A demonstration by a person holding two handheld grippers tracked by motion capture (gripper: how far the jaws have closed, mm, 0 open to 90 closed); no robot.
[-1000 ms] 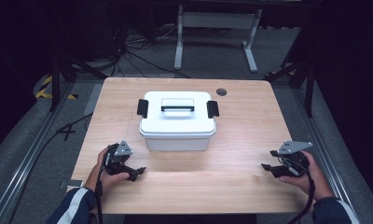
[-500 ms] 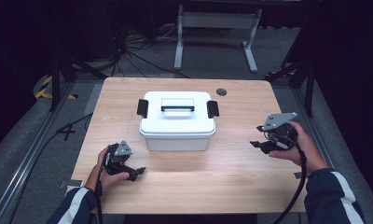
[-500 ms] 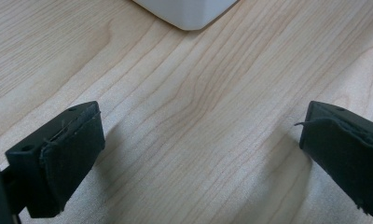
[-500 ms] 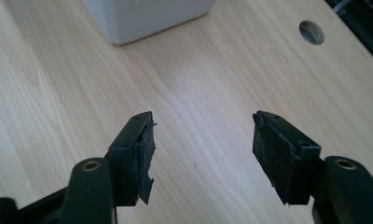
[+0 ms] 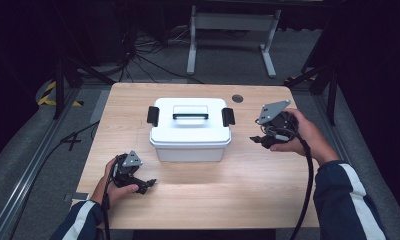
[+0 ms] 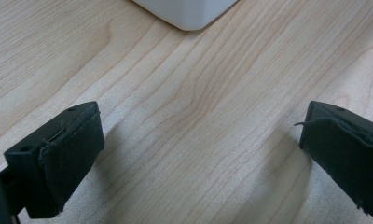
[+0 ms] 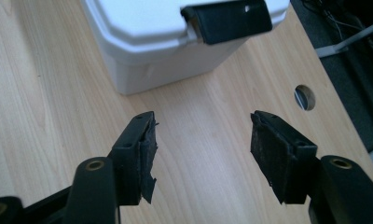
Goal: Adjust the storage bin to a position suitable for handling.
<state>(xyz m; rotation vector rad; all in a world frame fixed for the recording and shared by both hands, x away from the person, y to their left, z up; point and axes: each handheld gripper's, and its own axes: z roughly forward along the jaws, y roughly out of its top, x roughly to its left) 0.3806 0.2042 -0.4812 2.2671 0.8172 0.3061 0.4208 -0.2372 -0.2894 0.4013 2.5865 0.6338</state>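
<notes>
At the near left the left gripper (image 5: 147, 184) rests open and unmoved on the table (image 5: 248, 200), the white latched box (image 5: 190, 131) sits mid-table, and the right gripper (image 5: 256, 139), lifted from the near right edge, jaws narrowing but empty, now approaches the box's right black latch (image 5: 228, 116), probably to unclip it.

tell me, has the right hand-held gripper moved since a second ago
Yes. The right hand-held gripper has gone from the table's near right edge up and in toward the white box, near its right black latch; jaws have been closing, empty.
</notes>
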